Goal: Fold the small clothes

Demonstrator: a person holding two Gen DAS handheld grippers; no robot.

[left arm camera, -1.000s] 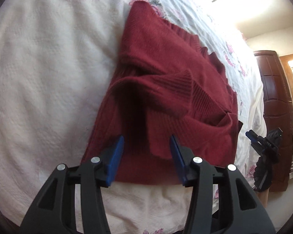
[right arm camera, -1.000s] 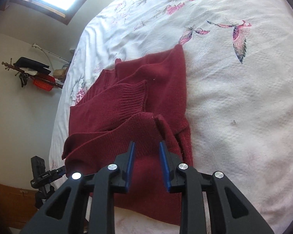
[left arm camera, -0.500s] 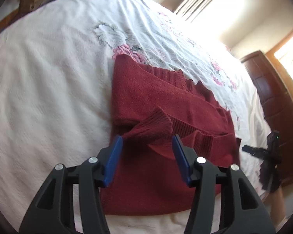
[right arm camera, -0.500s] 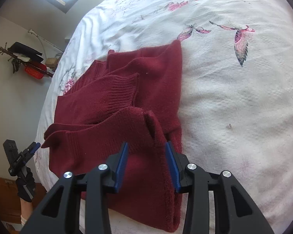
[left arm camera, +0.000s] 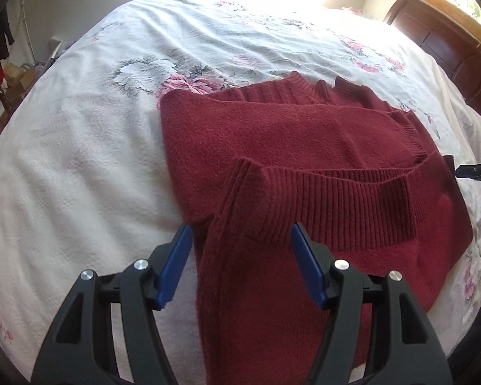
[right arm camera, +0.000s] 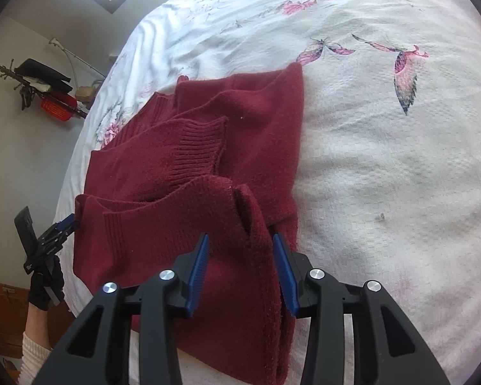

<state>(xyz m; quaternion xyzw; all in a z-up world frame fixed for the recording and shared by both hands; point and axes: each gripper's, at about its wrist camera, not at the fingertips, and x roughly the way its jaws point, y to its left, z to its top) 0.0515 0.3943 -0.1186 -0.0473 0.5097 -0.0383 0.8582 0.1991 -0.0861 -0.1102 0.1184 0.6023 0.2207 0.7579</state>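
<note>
Red sweater (left arm camera: 304, 147) mid-frame on bedspread (left arm camera: 80, 166) — hem fold between both grippers' wide-apart fingers, left gripper (left arm camera: 242, 247) & right gripper (right arm camera: 240, 255).

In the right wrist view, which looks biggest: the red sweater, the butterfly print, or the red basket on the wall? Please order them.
1. Red sweater, by far.
2. Butterfly print.
3. Red basket.
The basket is farther away, so the last two are unsure.

Dark red sweater (left arm camera: 304, 147) on white bedspread (left arm camera: 80, 160) with pink flowers; blue fingers (left arm camera: 173, 266).
</note>
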